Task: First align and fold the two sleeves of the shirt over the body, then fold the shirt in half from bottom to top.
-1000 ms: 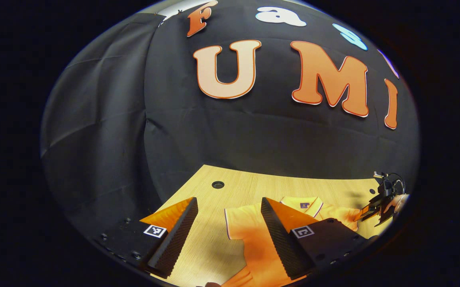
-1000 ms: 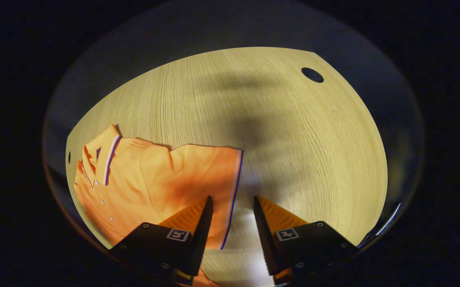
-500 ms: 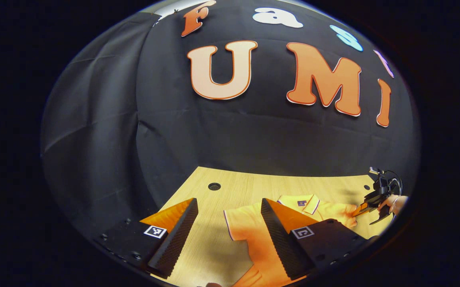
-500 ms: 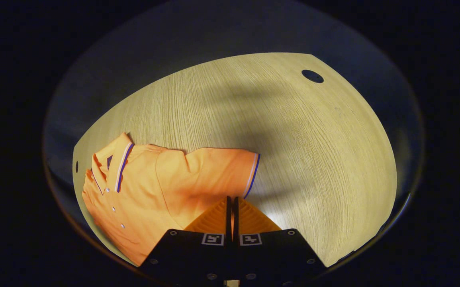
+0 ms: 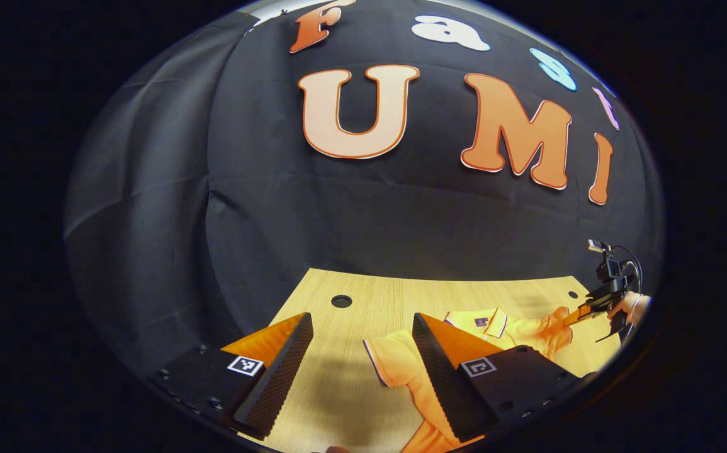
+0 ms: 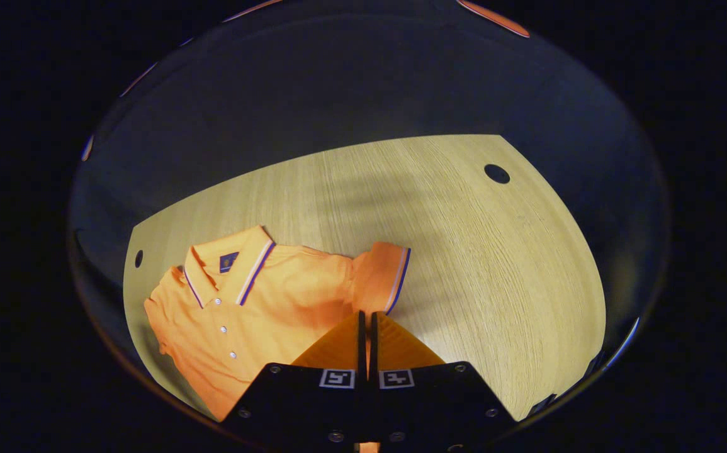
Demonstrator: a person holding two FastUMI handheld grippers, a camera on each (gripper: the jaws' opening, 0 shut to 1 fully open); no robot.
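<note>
The right tool (image 6: 366, 321) is clamped on the cuff of one sleeve (image 6: 381, 277), lifting it off the desk (image 6: 495, 251); the orange shirt (image 6: 256, 302) lies just ahead and left of its tips, collar toward the far edge. This looks like the first sleeve fold, barely begun. Next, I'd judge, the sleeve must be carried inward across the chest and laid flat. The left tool (image 5: 360, 355) hangs with fingers spread wide, holding nothing, the other sleeve (image 5: 394, 362) lying between them. The pale wooden desk has cable holes (image 6: 496, 173); black cloth walls stand behind.

Lower body of the shirt (image 6: 237, 314) hidden behind right gripper (image 6: 366, 318) fingers.
</note>
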